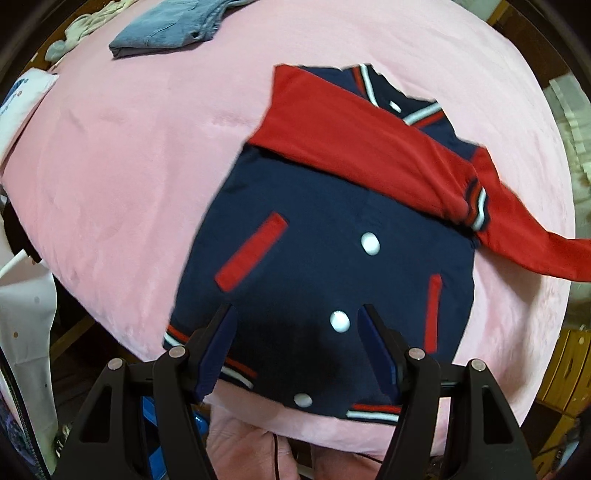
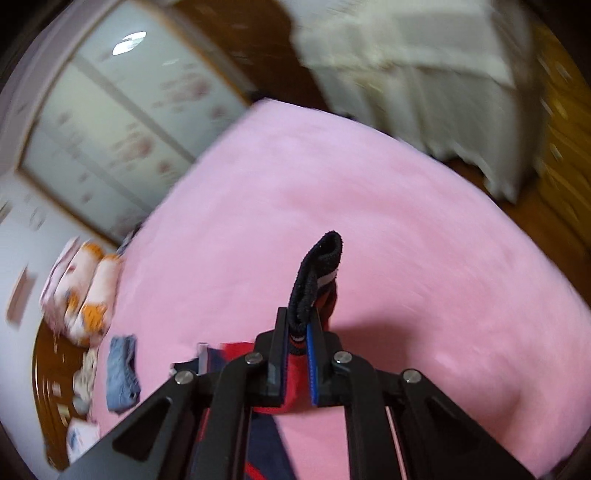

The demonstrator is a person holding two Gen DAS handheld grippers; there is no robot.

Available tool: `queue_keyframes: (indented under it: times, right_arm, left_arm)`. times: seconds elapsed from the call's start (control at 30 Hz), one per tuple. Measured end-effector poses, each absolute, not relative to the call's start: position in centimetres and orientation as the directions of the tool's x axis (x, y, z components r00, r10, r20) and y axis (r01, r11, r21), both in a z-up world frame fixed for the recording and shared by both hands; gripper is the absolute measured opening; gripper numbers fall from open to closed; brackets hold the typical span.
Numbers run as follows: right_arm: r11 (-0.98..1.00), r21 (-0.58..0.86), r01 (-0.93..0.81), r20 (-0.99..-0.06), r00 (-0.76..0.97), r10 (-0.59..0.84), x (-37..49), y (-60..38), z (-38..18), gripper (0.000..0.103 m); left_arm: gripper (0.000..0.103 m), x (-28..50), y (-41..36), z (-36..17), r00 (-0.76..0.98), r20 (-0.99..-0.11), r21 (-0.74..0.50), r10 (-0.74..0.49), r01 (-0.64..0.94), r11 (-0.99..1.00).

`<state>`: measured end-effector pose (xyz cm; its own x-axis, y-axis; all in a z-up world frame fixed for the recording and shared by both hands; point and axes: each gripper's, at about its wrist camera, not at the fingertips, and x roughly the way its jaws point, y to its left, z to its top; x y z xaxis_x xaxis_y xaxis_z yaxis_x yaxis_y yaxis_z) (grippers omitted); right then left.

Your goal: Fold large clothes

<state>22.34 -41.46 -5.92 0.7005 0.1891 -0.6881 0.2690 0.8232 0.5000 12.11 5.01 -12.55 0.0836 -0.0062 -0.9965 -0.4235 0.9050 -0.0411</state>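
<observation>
A navy varsity jacket [image 1: 314,258] with white snaps lies face up on the pink bed cover [image 1: 129,166]. One red sleeve [image 1: 351,136] is folded across its chest. The other red sleeve [image 1: 524,236] stretches off to the right edge of the left wrist view. My left gripper [image 1: 295,314] hangs open above the jacket's hem, pointing down, with nothing between its fingers. In the right wrist view my right gripper [image 2: 299,317] is shut on a dark ribbed sleeve cuff [image 2: 321,258], raised above the bed cover [image 2: 369,203]. Red sleeve fabric hangs below the jaws.
Folded blue jeans [image 1: 170,29] lie at the far side of the bed, also seen as the jeans [image 2: 122,373]. A white cloth [image 1: 26,314] hangs at the left edge. A sliding-door wardrobe [image 2: 110,129], white-draped furniture [image 2: 424,74] and orange-and-white bedding [image 2: 85,295] surround the bed.
</observation>
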Motion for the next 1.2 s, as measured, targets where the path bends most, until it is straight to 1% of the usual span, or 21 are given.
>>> queue_keyframes:
  times: [0.13, 0.3, 0.37, 0.43, 0.57, 0.6, 0.67, 0.73, 0.77, 0.83, 0.93, 1.0, 1.2]
  right_arm:
    - [0.855, 0.500, 0.141, -0.630, 0.736, 0.248, 24.4, -35.2, -3.2, 0.008]
    - [0.892, 0.444, 0.087, -0.648, 0.719, 0.252, 25.6, -26.0, -3.4, 0.008]
    - [0.911, 0.406, 0.069, -0.666, 0.705, 0.244, 25.7, -22.3, -4.6, 0.008]
    - [0.924, 0.379, 0.051, -0.687, 0.685, 0.244, 25.4, -18.6, -6.1, 0.009]
    - [0.924, 0.382, 0.027, -0.700, 0.661, 0.270, 25.3, -13.0, -10.8, 0.013]
    - [0.926, 0.377, 0.026, -0.718, 0.640, 0.274, 25.5, -12.0, -12.1, 0.015]
    - [0.934, 0.356, 0.010, -0.781, 0.552, 0.291, 26.2, -10.5, -14.8, 0.027]
    - [0.944, 0.330, 0.008, -0.843, 0.453, 0.291, 26.6, -9.7, -16.8, 0.033]
    - [0.949, 0.314, 0.023, -0.856, 0.438, 0.273, 26.3, -9.8, -17.4, 0.034]
    - [0.954, 0.298, 0.028, -0.866, 0.427, 0.258, 25.4, -10.6, -17.9, 0.043]
    - [0.958, 0.288, -0.006, -0.866, 0.424, 0.263, 24.0, -12.2, -18.0, 0.044]
    - [0.967, 0.252, -0.018, -0.873, 0.427, 0.235, 23.0, -13.8, -18.1, 0.044]
    - [0.993, 0.107, -0.055, -0.907, 0.403, 0.120, 21.5, -17.9, -19.6, 0.044]
  left_arm:
    - [0.066, 14.0, 8.3, -12.4, 0.114, -0.993, -0.069, -0.025, -0.398, 0.915]
    - [0.067, 17.4, 11.5, -11.7, 0.150, -0.986, -0.110, -0.071, -0.267, 0.958]
    - [0.073, 18.8, 12.6, -11.5, 0.177, -0.977, -0.153, -0.115, -0.219, 0.964]
    - [0.074, 20.1, 13.5, -11.7, 0.195, -0.969, -0.186, -0.152, -0.169, 0.968]
    - [0.074, 22.7, 14.3, -13.3, 0.199, -0.963, -0.199, -0.184, -0.060, 0.978]
    - [0.074, 23.2, 14.4, -13.8, 0.189, -0.962, -0.207, -0.195, -0.045, 0.977]
    - [0.074, 24.5, 14.6, -14.9, 0.167, -0.959, -0.240, -0.231, -0.037, 0.970]
    - [0.074, 25.5, 14.4, -15.9, 0.155, -0.954, -0.267, -0.258, -0.039, 0.963]
    - [0.074, 25.8, 14.3, -16.3, 0.147, -0.952, -0.277, -0.269, -0.040, 0.960]
    - [0.074, 26.5, 14.1, -17.6, 0.116, -0.943, -0.319, -0.311, -0.059, 0.946]
    - [0.074, 27.0, 14.0, -19.1, 0.100, -0.913, -0.406, -0.396, -0.115, 0.907]
    - [0.074, 27.2, 13.7, -20.0, 0.105, -0.892, -0.450, -0.439, -0.144, 0.881]
    - [0.072, 27.7, 12.2, -22.3, 0.149, -0.876, -0.482, -0.459, -0.220, 0.848]
